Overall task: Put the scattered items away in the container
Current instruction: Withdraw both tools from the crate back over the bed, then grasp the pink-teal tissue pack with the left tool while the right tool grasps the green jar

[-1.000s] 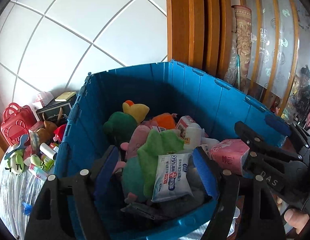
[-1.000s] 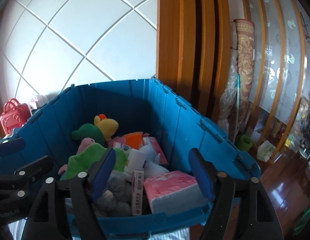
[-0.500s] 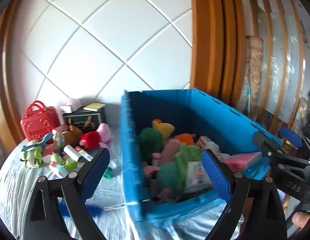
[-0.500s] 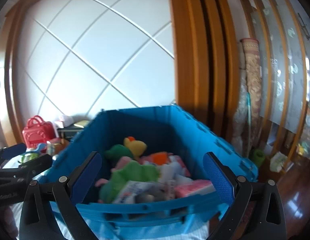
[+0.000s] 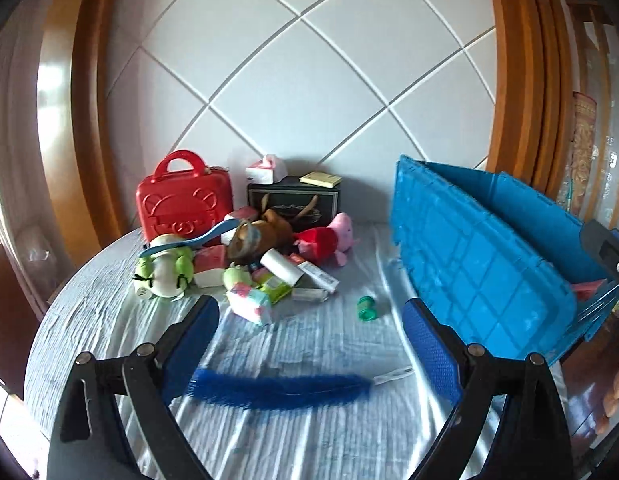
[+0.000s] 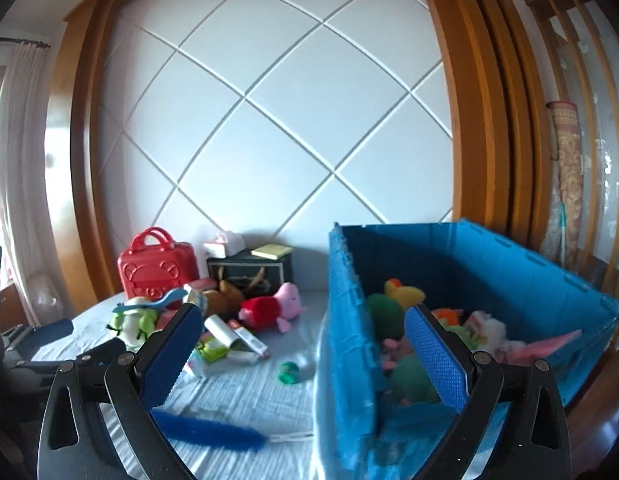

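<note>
The blue crate [image 5: 481,264] [image 6: 509,276] stands at the table's right, holding plush toys and packets. A pile of scattered items [image 5: 245,256] [image 6: 213,320] lies at the back left: a frog plush [image 5: 163,272], a red and pink pig plush [image 5: 329,236], tissue packs and tubes. A blue fuzzy brush [image 5: 277,390] [image 6: 207,430] lies near the front. A small green roll [image 5: 366,308] [image 6: 289,372] lies beside the crate. My left gripper [image 5: 309,340] is open and empty above the brush. My right gripper [image 6: 305,356] is open and empty, over the crate's left wall.
A red toy suitcase [image 5: 185,200], a black box [image 5: 293,200] with a yellow pad and a tissue pack on top stand against the white tiled wall. The round table [image 5: 109,320] has a pale cloth. Wooden frames flank the wall.
Both grippers have pulled back from over the crate and swung left. The table, the scattered pile and the blue brush have come into view.
</note>
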`<state>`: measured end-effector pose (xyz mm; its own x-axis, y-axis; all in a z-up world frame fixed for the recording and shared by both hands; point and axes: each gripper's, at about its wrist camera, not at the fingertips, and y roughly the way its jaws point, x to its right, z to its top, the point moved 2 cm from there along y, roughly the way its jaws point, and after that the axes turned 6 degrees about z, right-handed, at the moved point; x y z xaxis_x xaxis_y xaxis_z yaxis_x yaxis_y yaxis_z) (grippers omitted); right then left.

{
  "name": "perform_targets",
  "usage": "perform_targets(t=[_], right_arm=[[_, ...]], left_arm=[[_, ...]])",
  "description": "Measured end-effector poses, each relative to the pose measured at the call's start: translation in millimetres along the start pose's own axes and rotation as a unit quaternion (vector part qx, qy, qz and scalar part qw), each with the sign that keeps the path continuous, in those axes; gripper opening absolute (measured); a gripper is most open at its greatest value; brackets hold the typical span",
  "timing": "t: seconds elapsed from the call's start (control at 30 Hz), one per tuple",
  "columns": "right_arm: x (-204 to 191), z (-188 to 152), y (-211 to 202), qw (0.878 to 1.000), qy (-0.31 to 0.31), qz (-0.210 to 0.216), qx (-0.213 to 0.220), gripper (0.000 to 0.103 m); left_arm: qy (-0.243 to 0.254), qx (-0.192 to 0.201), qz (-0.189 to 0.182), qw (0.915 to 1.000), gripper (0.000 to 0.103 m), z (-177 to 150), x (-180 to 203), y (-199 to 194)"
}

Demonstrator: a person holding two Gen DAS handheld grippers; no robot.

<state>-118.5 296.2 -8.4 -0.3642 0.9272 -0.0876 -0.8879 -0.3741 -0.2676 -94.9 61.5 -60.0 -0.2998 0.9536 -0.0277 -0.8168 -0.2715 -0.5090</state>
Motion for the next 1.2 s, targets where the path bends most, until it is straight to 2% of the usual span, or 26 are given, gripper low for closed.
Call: perform_targets(t=[0.17, 0.37, 0.6, 0.83, 1.03, 1.2], right_arm=[[-44.1, -23.5, 37.6, 0.999, -0.004, 0.011, -0.049, 0.103], [-61.4, -51.2, 94.0, 0.994, -0.015, 0.016, -0.105, 0.103], [-47.9, -87.7, 180.0, 0.985, -0.010, 0.033, -0.166, 0.102], [-24.5, -138.4, 257.4, 0.971, 0.009, 0.026, -0.236, 0.102], [-8.9, -167.6, 302.0, 0.966, 0.021, 0.001, -0.259, 0.103], [8.0, -181.5, 337.4, 0.958, 0.049, -0.020, -0.282, 0.103]], left_arm=[[-0.009, -0.043, 0.013, 0.9989, 0.094, -22.6, -50.4, 37.5], [-0.029, -0.087, 0.025, 0.9955, 0.094, -37.9, -74.5, 90.1], [-0.024, -0.124, 0.053, 0.9906, 0.094, -40.9, -65.0, 165.4], [-0.023, -0.166, 0.046, 0.9849, 0.094, -52.2, -44.8, 248.1], [-0.036, -0.175, 0.042, 0.9830, 0.094, -44.1, -29.8, 318.4], [-0.052, -0.204, 0.058, 0.9758, 0.094, -46.6, -27.9, 367.7]])
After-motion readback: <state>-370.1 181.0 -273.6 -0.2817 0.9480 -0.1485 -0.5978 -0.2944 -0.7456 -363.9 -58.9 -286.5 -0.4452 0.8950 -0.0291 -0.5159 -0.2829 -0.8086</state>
